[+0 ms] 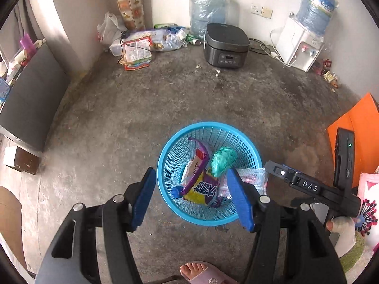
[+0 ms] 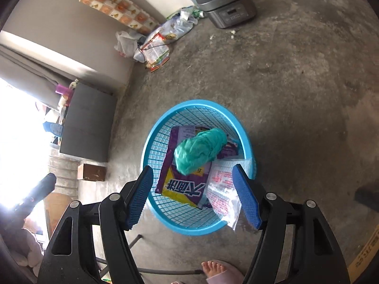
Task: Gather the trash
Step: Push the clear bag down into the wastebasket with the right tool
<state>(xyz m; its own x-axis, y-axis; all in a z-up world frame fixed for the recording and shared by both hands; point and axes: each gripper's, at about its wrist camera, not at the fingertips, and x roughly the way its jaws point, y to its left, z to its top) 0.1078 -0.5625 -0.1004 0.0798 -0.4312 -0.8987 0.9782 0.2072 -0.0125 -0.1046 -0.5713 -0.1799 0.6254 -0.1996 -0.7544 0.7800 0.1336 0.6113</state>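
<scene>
**Both grippers open over the blue basket**

I have the left gripper (image 1: pixel 191 198) hanging over the near rim of the round blue plastic mesh basket (image 1: pixel 175 142), its blue-padded fingers (image 1: pixel 143 198) spread apart with nothing pressed between them. My right gripper (image 2: pixel 193 196) sits the same way above the basket's near rim, its fingers (image 2: pixel 139 196) apart and empty. A bare foot in a pale pink slipper (image 1: pixel 201 273) stands on the grey concrete floor (image 1: pixel 118 108) just on the near side of the basket.

The trash lies inside the basket. A purple and yellow printed plastic packet (image 2: pixel 182 179) lies flat across the middle. On top of it rests a crumpled teal plastic bag (image 2: pixel 201 150). Beside the packet, toward the right side of the basket, a clear plastic wrapper with red print (image 2: pixel 221 189) lies with its near end hanging over the rim.

Well beyond the basket, a dark grey rice cooker (image 1: pixel 225 45) stands on the floor by the far wall. To the left of it, a heap of plastic bags and printed packets (image 1: pixel 146 45) fills the corner. Just behind the cooker stands a large clear blue water jug (image 1: pixel 206 7), and off to its right a white water dispenser (image 1: pixel 299 45) carries a second jug.
</scene>
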